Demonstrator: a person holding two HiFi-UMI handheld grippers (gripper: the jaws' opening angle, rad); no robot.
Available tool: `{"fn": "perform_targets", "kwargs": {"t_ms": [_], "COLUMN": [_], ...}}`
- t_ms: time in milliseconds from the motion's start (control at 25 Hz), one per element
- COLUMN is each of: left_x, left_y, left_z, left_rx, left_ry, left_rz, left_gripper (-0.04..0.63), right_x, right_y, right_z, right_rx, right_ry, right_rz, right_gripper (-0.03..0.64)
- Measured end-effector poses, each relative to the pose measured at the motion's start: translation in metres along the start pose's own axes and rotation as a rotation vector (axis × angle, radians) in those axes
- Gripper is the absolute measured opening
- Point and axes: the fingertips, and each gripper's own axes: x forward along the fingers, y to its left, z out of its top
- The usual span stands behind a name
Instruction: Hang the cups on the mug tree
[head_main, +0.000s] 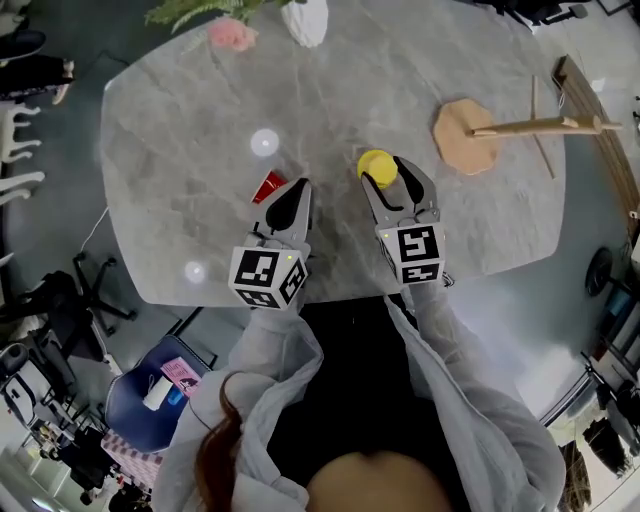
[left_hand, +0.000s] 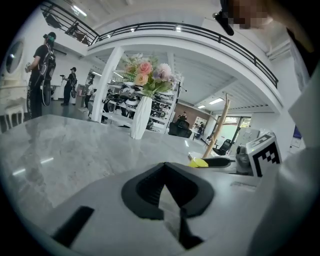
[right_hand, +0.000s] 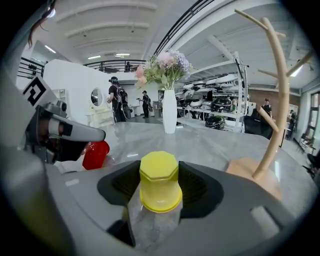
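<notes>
A yellow cup (head_main: 375, 165) stands upside down on the grey marble table (head_main: 180, 130), between the fingers of my right gripper (head_main: 388, 172). In the right gripper view the yellow cup (right_hand: 160, 187) has a gap to the pads on both sides, so my right gripper (right_hand: 160, 197) is open around it. A red cup (head_main: 268, 187) sits just left of the tip of my left gripper (head_main: 298, 188), apart from it. My left gripper (left_hand: 167, 192) is shut on nothing. The wooden mug tree (head_main: 465, 135) stands bare at the far right, beyond the yellow cup.
A white vase (head_main: 305, 20) with flowers stands at the table's far edge. The near table edge runs just under both grippers. Office chairs (head_main: 90, 290) and a blue bin (head_main: 150, 395) are on the floor at left. People (left_hand: 40, 75) stand in the background.
</notes>
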Motion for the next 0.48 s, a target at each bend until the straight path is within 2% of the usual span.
{"fn": "perform_targets", "kwargs": {"t_ms": [480], "left_x": [-0.016], "left_y": [-0.048], "left_z": [0.036], "left_rx": [0.049], "left_ry": [-0.056], "left_rz": [-0.013], "left_gripper": [0.003], "right_x": [-0.072], "right_y": [-0.015], "right_z": [0.041], "right_rx": [0.030], "right_ry": [-0.100], "right_rz": [-0.002], "right_gripper": [0.245]}}
